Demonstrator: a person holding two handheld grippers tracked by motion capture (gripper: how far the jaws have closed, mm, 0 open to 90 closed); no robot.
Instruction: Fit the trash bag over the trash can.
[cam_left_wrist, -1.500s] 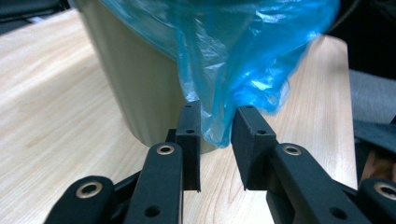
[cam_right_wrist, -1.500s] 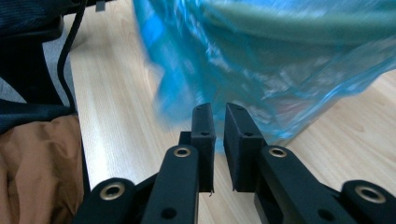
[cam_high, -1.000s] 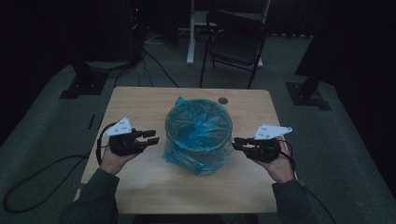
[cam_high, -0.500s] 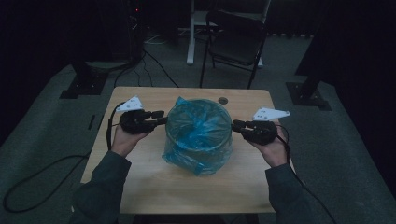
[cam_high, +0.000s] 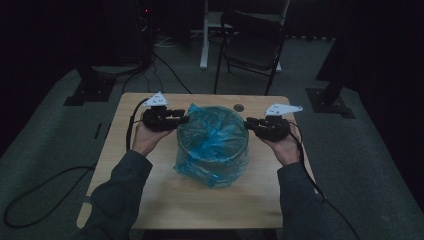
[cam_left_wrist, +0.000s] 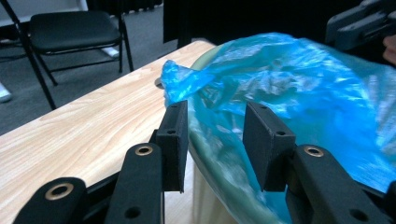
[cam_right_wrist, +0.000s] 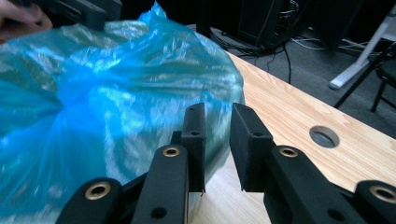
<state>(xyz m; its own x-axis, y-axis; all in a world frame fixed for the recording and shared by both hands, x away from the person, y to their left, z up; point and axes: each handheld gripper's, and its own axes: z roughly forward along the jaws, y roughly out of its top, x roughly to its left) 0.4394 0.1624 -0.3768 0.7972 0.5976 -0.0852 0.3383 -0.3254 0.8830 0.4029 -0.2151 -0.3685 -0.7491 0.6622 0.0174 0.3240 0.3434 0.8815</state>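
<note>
A dim room with dark drapes and grey carpet surrounds a pale wooden bench (cam_high: 165, 200); a black folding chair (cam_high: 252, 45) stands beyond its far edge and cables trail over the floor. Between the two tongs sits a round bin (cam_high: 212, 150) lined with a thin blue bag (cam_left_wrist: 299, 98), the plastic spilling over the rim and down the sides.

The left tongs (cam_high: 181, 120) reach in at the rim on their side. In the left gripper view their jaws stand apart, with the rim and a fold of bag lying between them, not yet pinched. The right tongs (cam_high: 249, 121) come to the opposite rim; their jaws are also apart, by a narrower gap, and sit just beside the bag with nothing gripped.

The step in hand looks like taking hold of the bag's edge on both sides. To do it well, each jaw pair should catch the loose film alone, outside the hard rim, and close together evenly so the bin does not tip.

A round hole (cam_right_wrist: 323, 136) in the bench lies beyond the right tongs.
</note>
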